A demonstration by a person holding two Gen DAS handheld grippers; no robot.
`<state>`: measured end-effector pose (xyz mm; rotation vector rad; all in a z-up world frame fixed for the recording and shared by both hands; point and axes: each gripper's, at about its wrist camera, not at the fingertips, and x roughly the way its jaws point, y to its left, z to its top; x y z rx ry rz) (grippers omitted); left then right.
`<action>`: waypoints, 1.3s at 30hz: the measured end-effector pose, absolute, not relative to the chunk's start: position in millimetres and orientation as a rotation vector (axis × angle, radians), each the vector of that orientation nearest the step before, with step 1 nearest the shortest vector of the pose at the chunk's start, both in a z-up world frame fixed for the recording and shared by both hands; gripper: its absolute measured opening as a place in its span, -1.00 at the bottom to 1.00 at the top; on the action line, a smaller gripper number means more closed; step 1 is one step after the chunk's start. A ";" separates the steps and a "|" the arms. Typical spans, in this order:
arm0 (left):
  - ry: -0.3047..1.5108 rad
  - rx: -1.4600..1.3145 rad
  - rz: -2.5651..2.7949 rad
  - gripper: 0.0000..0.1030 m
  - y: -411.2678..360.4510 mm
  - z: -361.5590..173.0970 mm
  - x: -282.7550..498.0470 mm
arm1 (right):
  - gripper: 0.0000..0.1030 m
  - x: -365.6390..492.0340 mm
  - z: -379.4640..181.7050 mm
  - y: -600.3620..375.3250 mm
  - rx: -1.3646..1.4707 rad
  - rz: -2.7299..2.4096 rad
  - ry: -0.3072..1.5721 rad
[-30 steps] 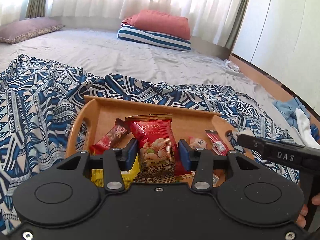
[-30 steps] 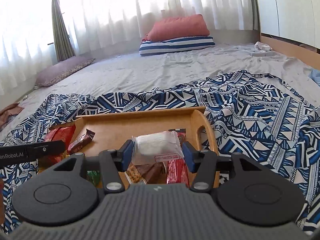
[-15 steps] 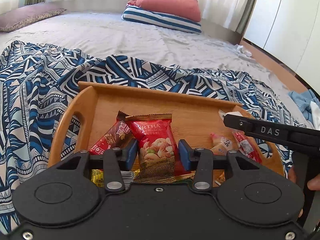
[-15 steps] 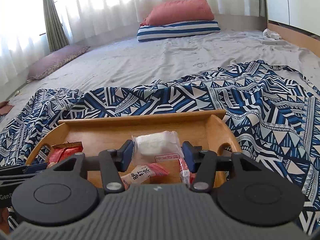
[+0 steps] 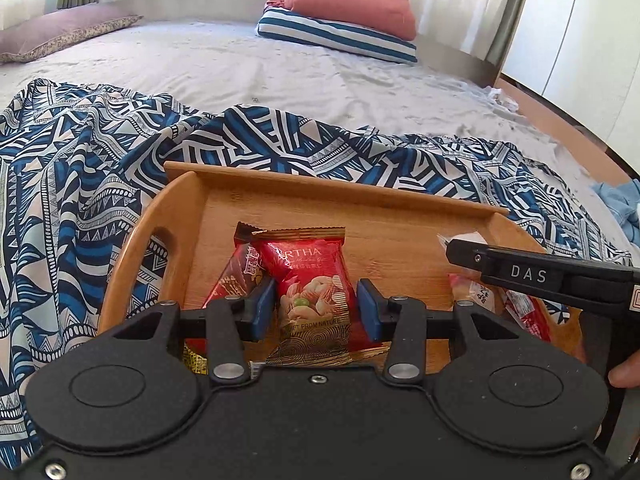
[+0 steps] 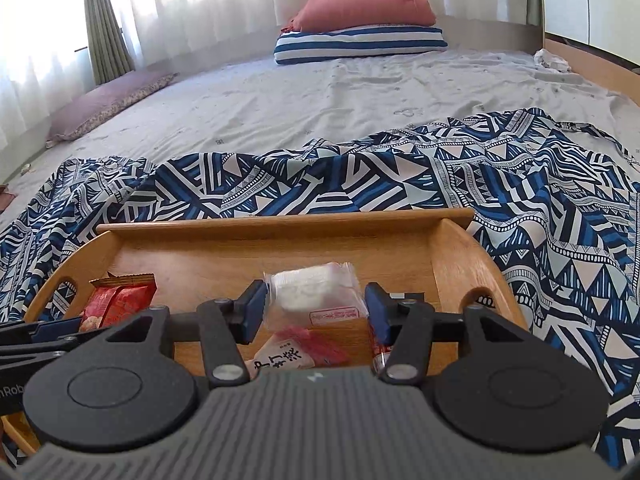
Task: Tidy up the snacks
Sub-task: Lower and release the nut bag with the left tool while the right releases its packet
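Observation:
A wooden tray [image 5: 332, 196] lies on a blue patterned cloth [image 5: 80, 184] on the bed. My left gripper [image 5: 316, 312] is shut on a red nut packet [image 5: 308, 276], held upright over the tray's left half. A dark red bar [image 5: 236, 268] lies just behind it and a yellow packet [image 5: 196, 360] under it. My right gripper [image 6: 316, 308] is shut on a clear packet with a white cake [image 6: 312, 288] over the tray's [image 6: 280, 222] right half. Beneath it lies a pink and white packet [image 6: 288, 354]. One finger of the right gripper [image 5: 520, 272] shows in the left wrist view.
The tray has raised curved ends with handle cut-outs [image 6: 480, 300]. Red stick packets [image 5: 524, 312] lie at its right end. Grey bedsheet [image 6: 320, 112] stretches beyond the cloth to striped and red pillows [image 6: 360, 36]. A person's fingertip [image 5: 624, 372] shows at the right edge.
Both grippers have moved forward and down over the tray with their packets still gripped. The tray's far wall now sits farther up in both views.

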<state>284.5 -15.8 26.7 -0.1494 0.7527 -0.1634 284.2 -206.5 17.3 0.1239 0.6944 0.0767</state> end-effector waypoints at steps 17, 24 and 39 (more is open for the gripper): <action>0.756 -0.171 -0.115 -0.16 -5.5 23.8 288.9 | 0.15 287.0 11.0 -210.2 0.121 0.065 0.703; 0.768 -0.148 -0.097 -0.17 -9.0 19.6 289.0 | 0.19 286.4 9.7 -208.9 0.110 0.068 0.701; 0.753 -0.165 -0.125 0.39 -8.1 29.0 280.8 | 0.50 278.7 15.5 -211.9 0.151 0.093 0.680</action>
